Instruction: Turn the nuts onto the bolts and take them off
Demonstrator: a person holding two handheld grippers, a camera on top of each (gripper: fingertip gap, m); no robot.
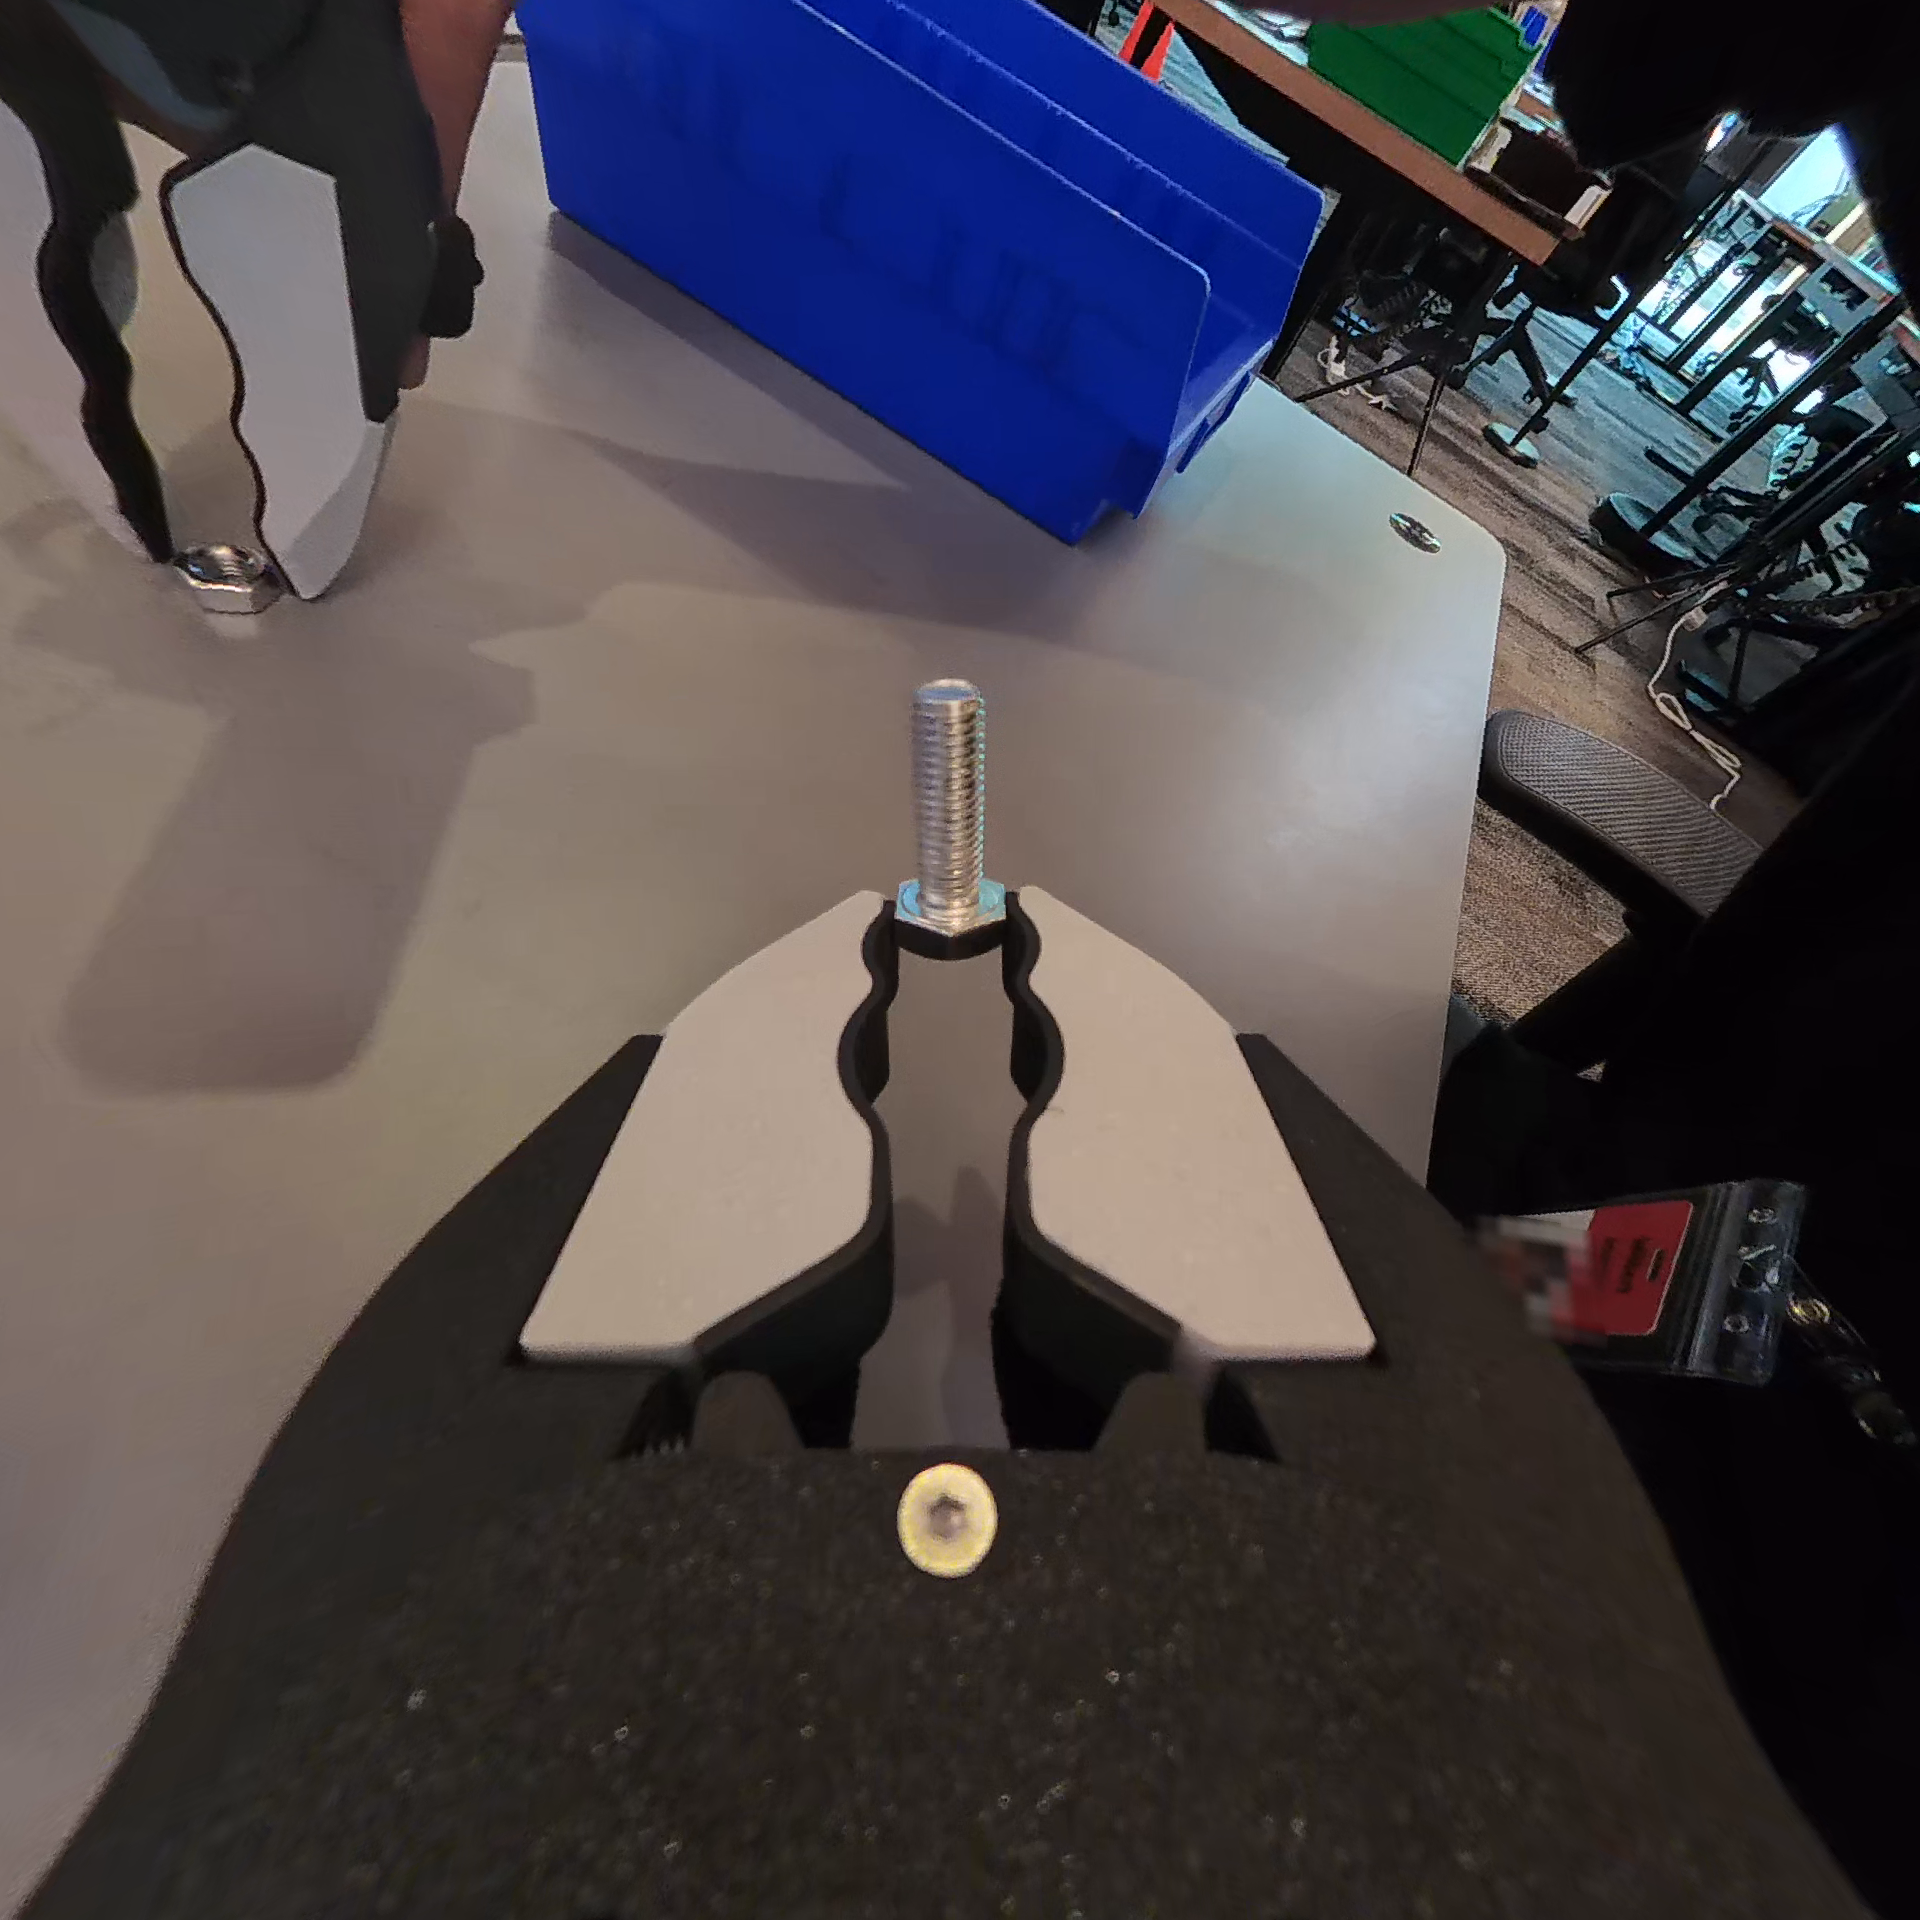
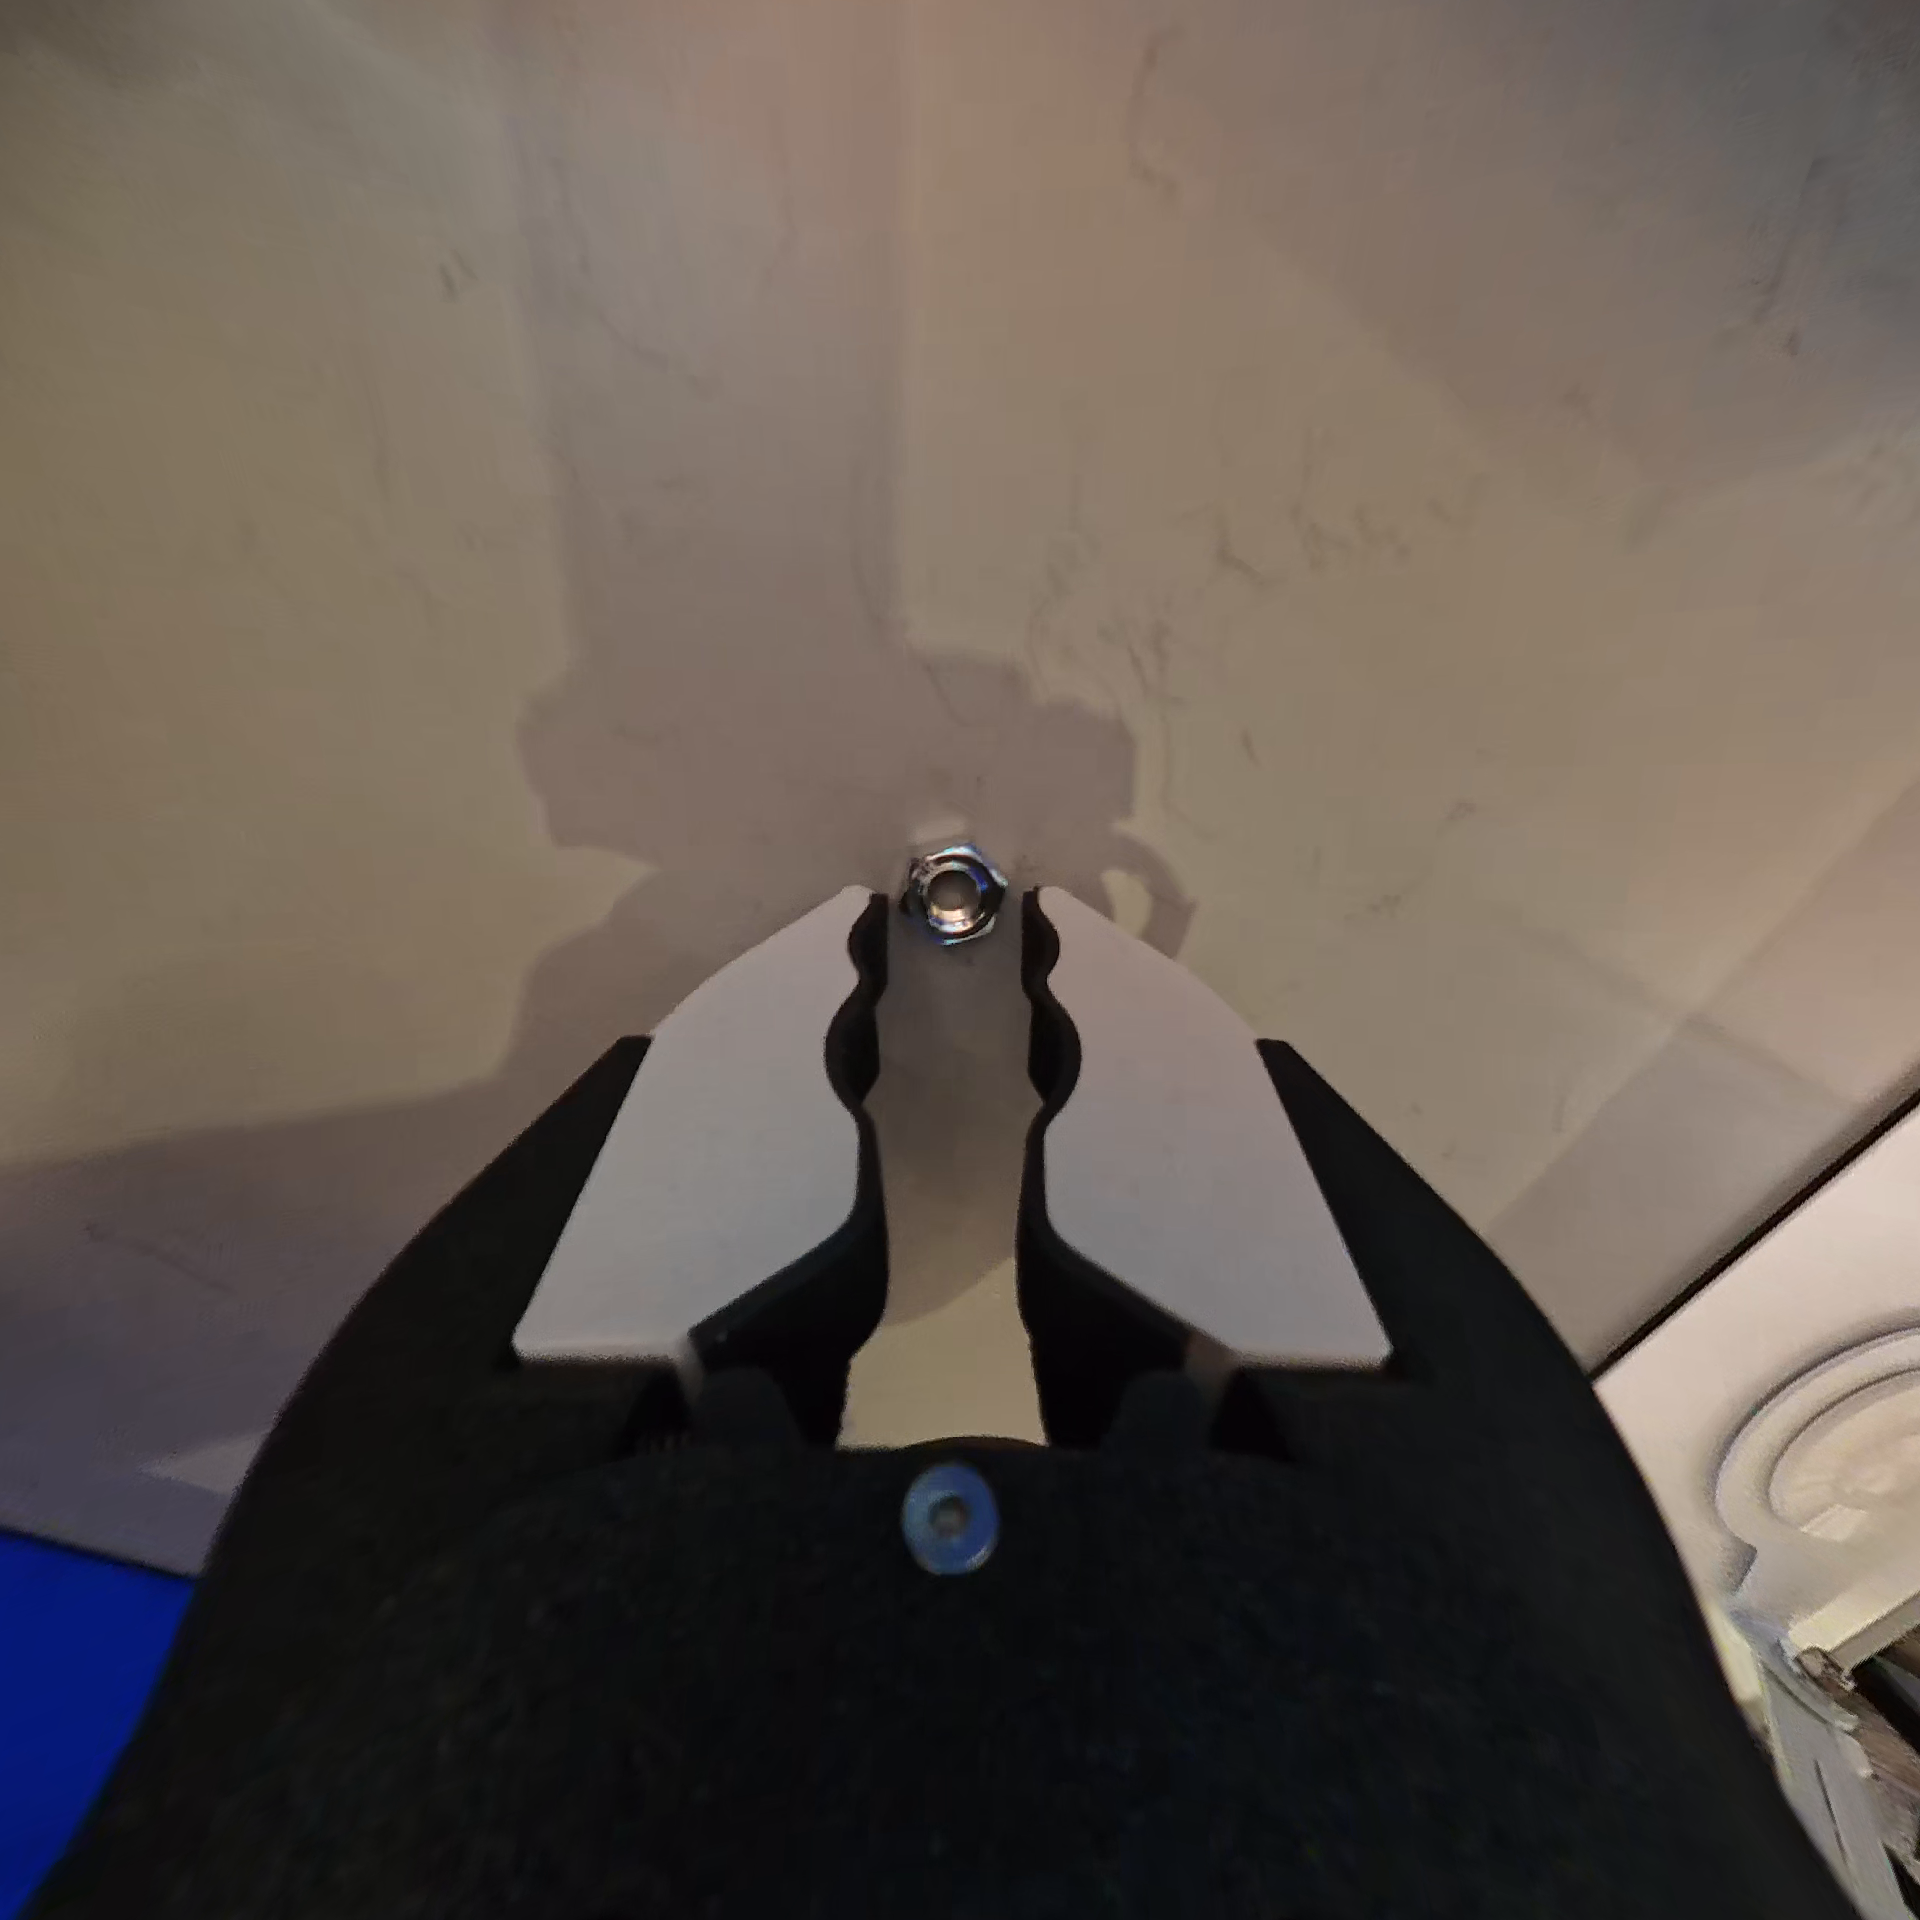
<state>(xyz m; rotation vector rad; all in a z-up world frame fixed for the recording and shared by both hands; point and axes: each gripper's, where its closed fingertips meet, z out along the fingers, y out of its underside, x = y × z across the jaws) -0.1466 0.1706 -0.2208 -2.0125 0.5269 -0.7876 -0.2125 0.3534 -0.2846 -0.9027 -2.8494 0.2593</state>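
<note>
— What's the left wrist view giving you?

— My left gripper (image 1: pixel 948 914) pinches the bolt (image 1: pixel 948 805) by its hex head, threads pointing away over the grey table (image 1: pixel 644 727). A blue bin (image 1: pixel 935 260) lies beyond. Far left, my right gripper (image 1: pixel 223 566) stands tips-down on a nut (image 1: pixel 223 587).

— And the right wrist view?

— The nut (image 2: pixel 948 902) lies flat on the table between my fingertips (image 2: pixel 862 914); slivers of gap seem visible, so not clamped, I think.
</note>
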